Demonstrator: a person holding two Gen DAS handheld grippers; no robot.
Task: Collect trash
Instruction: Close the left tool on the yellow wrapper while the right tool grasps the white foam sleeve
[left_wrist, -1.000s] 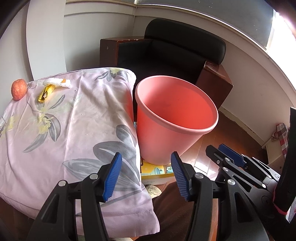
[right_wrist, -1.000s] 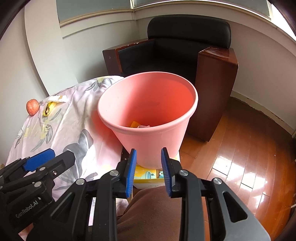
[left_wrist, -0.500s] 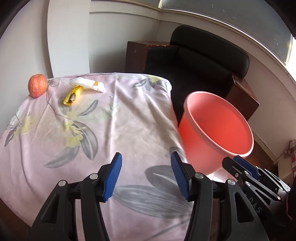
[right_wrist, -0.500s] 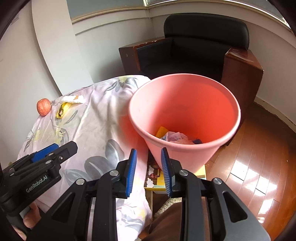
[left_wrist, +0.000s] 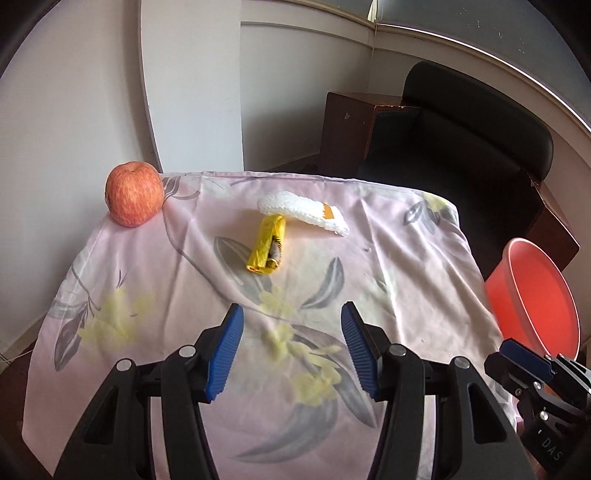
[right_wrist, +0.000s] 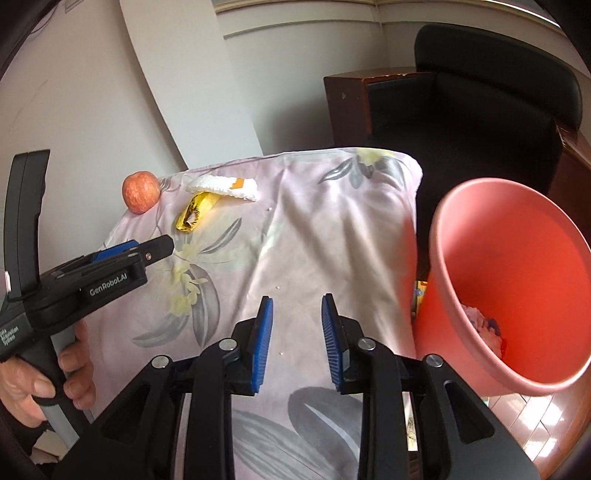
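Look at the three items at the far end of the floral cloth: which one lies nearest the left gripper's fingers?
The crumpled yellow wrapper. It lies closer to the fingers than the white foam sleeve behind it or the apple at the far left corner.

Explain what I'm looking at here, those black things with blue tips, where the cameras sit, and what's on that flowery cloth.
Those are hand-held tongs, one in each of a person's hands, each with a camera looking forward along its two blue-padded fingers. One picture comes from the left tongs, the other from the right tongs, which also sees the left hand gripping its handle. Both tongs are open and hold nothing. On the flowered cloth lie an apple, a yellow wrapper and a white foam sleeve, which touches the wrapper. Beside the table stands a pink bin with some trash already inside.
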